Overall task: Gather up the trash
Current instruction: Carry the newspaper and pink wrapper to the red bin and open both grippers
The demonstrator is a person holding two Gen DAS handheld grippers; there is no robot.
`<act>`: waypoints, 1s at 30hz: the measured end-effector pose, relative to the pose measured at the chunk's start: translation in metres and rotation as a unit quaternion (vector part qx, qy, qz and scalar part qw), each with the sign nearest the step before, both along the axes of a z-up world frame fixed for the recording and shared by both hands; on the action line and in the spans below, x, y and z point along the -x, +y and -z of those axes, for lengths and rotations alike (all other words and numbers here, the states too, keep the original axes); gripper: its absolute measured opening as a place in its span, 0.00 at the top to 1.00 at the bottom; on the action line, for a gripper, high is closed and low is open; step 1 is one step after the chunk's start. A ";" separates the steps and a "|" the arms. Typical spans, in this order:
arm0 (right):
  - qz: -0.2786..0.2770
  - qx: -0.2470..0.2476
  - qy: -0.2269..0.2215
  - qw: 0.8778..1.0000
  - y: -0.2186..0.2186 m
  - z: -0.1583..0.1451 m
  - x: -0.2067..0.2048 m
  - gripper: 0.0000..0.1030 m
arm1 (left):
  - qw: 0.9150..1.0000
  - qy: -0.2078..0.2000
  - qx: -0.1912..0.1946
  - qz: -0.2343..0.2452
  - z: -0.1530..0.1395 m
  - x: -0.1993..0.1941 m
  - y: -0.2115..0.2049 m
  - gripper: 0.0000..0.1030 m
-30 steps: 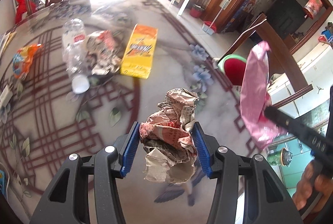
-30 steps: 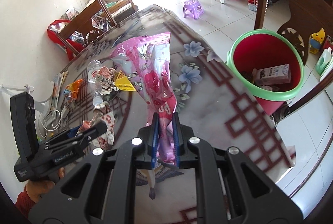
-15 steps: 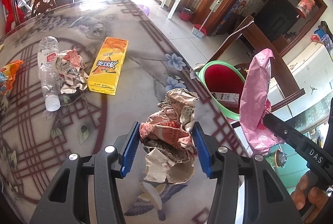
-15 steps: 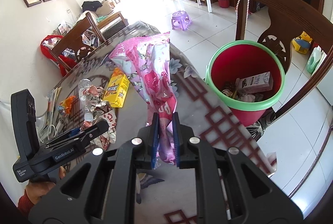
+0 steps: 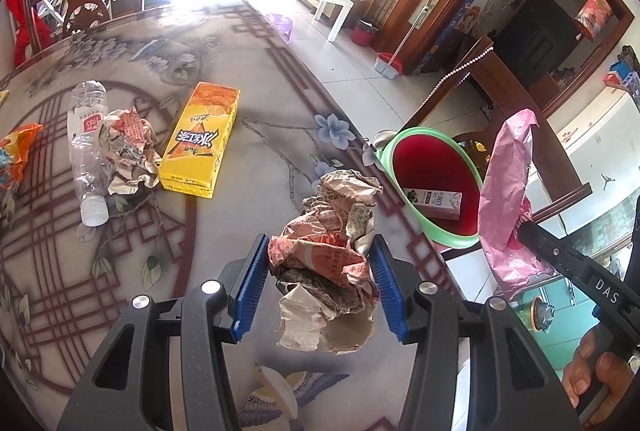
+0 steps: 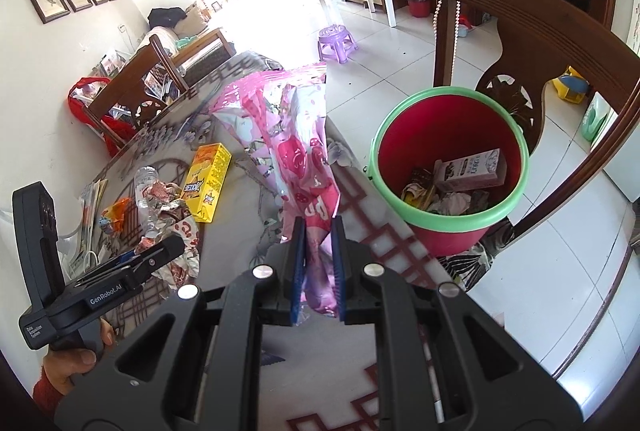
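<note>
Gripping a crumpled paper wad (image 5: 328, 251), your left tool (image 5: 320, 287) has its blue pads pressed against both sides of it, held above the bench (image 5: 248, 167). Your right tool (image 6: 318, 267) is clamped on a pink wrapper (image 6: 296, 139) that stands up from its pads. The red bin (image 6: 448, 159) with the green rim sits just past the bench edge, a carton inside. On the bench lie 1 yellow box (image 5: 202, 139), 1 clear bottle (image 5: 86, 147) and another paper wad (image 5: 128, 151).
</note>
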State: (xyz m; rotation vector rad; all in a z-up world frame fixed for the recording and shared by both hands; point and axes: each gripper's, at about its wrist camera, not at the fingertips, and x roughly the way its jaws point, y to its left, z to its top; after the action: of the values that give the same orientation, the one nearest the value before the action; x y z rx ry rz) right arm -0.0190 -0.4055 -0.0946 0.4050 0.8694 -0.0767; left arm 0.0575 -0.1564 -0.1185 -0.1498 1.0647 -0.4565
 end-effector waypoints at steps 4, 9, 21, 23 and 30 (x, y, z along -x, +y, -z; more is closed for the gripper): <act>0.004 -0.002 0.000 1.000 -0.011 0.000 -0.001 0.87 | 1.000 -0.002 -0.004 0.003 -0.001 -0.005 -0.012 0.53; 0.012 -0.004 -0.001 1.000 -0.027 0.001 -0.003 0.87 | 1.000 -0.006 -0.006 0.009 -0.004 -0.010 -0.029 0.53; 0.035 -0.014 0.001 0.999 -0.072 0.006 -0.009 0.87 | 0.999 -0.008 -0.015 0.038 -0.006 -0.021 -0.082 0.53; 0.040 -0.015 0.003 0.999 -0.081 0.007 -0.011 0.87 | 0.999 -0.007 -0.018 0.043 -0.005 -0.023 -0.090 0.53; 0.059 -0.019 0.013 0.998 -0.114 0.017 -0.021 0.87 | 0.998 -0.004 -0.023 0.053 -0.002 -0.027 -0.113 0.53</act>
State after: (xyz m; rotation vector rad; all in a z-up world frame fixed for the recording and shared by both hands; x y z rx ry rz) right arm 0.0016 -0.5196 -0.1121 0.4914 0.8741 -0.1743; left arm 0.0849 -0.2696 -0.1166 -0.0509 1.0780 -0.5275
